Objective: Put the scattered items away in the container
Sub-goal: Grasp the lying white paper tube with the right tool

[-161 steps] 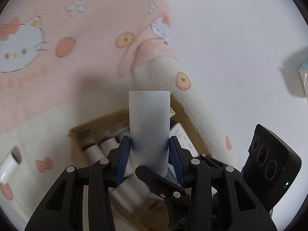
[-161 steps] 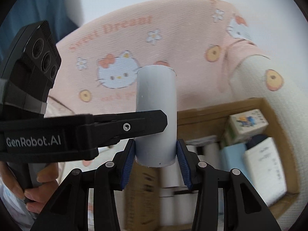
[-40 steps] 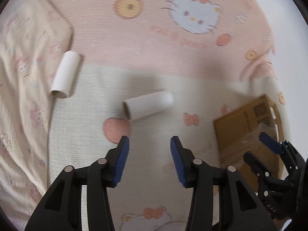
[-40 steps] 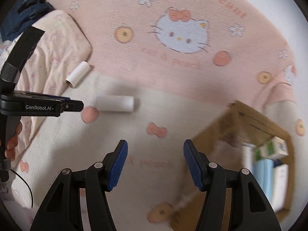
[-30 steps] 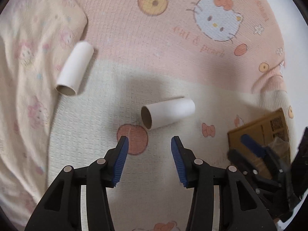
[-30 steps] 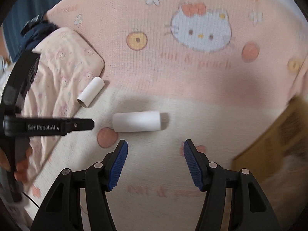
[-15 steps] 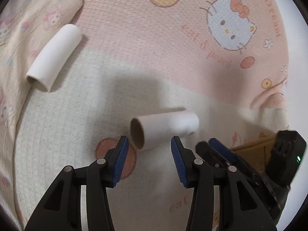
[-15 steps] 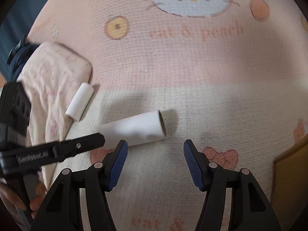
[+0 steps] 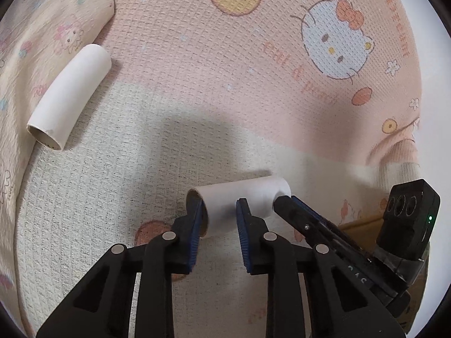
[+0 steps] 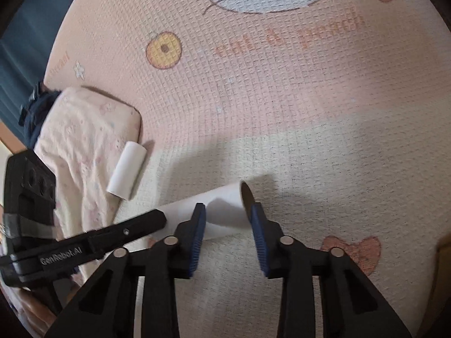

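A white cardboard tube (image 9: pixel 239 201) (image 10: pixel 222 211), open at both ends, is lying on its side on the cream part of a waffle-textured pink and cream blanket (image 9: pixel 214 90) (image 10: pixel 282 118) printed with a cat face and peach motifs. The left gripper (image 9: pixel 218 219) is straddling the tube's near open end, its blue-padded fingers (image 9: pixel 243 219) sitting on either side of the tube wall; whether they are pressing it or just bracketing it cannot be told. The right gripper (image 10: pixel 228 221) is spread wide around the tube's other end, with one blue pad (image 10: pixel 198 219) lying against the tube and the other standing just beside the open mouth, apart from it. In the left wrist view the right gripper's black fingertip is touching the tube's far end. A second white cardboard tube (image 9: pixel 67 98) (image 10: pixel 126 174) is lying well apart, at the edge of a pale floral pillow (image 9: pixel 31 28) (image 10: pixel 81 138). A brown cardboard box (image 9: pixel 363 221) is showing partly behind the right gripper's body.
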Motion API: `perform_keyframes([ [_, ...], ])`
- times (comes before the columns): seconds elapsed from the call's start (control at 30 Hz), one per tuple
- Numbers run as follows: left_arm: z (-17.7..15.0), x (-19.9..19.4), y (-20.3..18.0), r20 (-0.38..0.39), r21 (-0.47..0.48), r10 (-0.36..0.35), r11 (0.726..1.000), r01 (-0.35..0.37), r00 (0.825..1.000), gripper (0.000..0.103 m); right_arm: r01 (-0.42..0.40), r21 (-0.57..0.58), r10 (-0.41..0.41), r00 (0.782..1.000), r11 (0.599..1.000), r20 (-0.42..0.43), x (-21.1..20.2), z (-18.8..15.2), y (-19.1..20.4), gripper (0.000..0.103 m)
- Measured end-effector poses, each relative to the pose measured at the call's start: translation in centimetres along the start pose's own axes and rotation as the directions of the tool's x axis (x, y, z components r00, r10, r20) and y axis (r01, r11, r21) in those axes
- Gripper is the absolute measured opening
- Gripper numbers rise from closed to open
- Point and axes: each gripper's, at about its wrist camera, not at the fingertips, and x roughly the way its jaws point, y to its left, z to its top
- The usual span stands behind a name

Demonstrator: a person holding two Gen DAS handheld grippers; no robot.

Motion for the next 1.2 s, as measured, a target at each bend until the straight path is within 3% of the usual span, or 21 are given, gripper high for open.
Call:
perform_keyframes([
  [0.2,0.3,0.7,-0.1,-0.051,0.000,-0.143,0.990,0.143,0.988,0.026,0.073,-0.006,-0.074,0.995,0.997,-0.072,-1.6,-0.6,0.0,0.024],
  [0.27,0.4,0.9,-1.0,-0.064,0.034,-0.156,0.987,0.158,0.986,0.026,0.112,-0.033,-0.114,0.990,0.993,-0.084,-2.6,-1.1,0.3,0.023],
  [0.5,1.0,3.1,-4.9,-0.133,0.176,-0.168,0.966,0.190,0.977,0.027,0.232,-0.078,-0.240,0.962,0.970,-0.128,-4.9,-2.6,0.8,0.023],
  [0.6,0.9,4.4,-5.7,-0.168,0.212,-0.153,0.959,0.187,0.974,0.027,0.223,-0.025,-0.224,0.967,0.975,-0.124,-6.0,-2.8,0.0,0.023],
  [0.73,0.8,5.8,-5.8,-0.187,0.174,-0.148,0.968,0.181,0.971,0.028,0.240,-0.041,-0.244,0.957,0.970,-0.155,-5.6,-3.5,-0.8,0.021],
  [0.8,0.6,5.7,-6.1,-0.176,0.193,-0.109,0.971,0.143,0.978,0.038,0.245,-0.038,-0.248,0.956,0.969,-0.155,-5.8,-3.8,-1.1,0.022],
  [0.9,0.2,4.6,-6.4,-0.137,0.233,-0.068,0.968,0.098,0.988,0.041,0.225,0.013,-0.222,0.968,0.974,-0.120,-6.8,-3.9,-1.7,0.022],
  [0.97,0.0,3.8,-6.2,-0.129,0.207,-0.076,0.973,0.101,0.989,0.041,0.217,0.021,-0.213,0.970,0.976,-0.116,-6.7,-3.6,-1.8,0.022],
  [1.03,-0.2,3.1,-5.5,-0.126,0.147,-0.091,0.983,0.110,0.988,0.041,0.255,-0.032,-0.257,0.958,0.966,-0.124,-6.2,-3.2,-1.5,0.023],
  [1.1,-0.4,2.8,-4.9,-0.144,0.085,-0.121,0.987,0.134,0.982,0.041,0.283,-0.089,-0.293,0.948,0.955,-0.124,-5.7,-3.1,-0.9,0.024],
  [1.2,-0.9,2.8,-4.6,-0.181,0.058,-0.163,0.983,0.176,0.970,0.041,0.260,-0.142,-0.278,0.953,0.955,-0.125,-4.9,-2.9,-0.3,0.028],
])
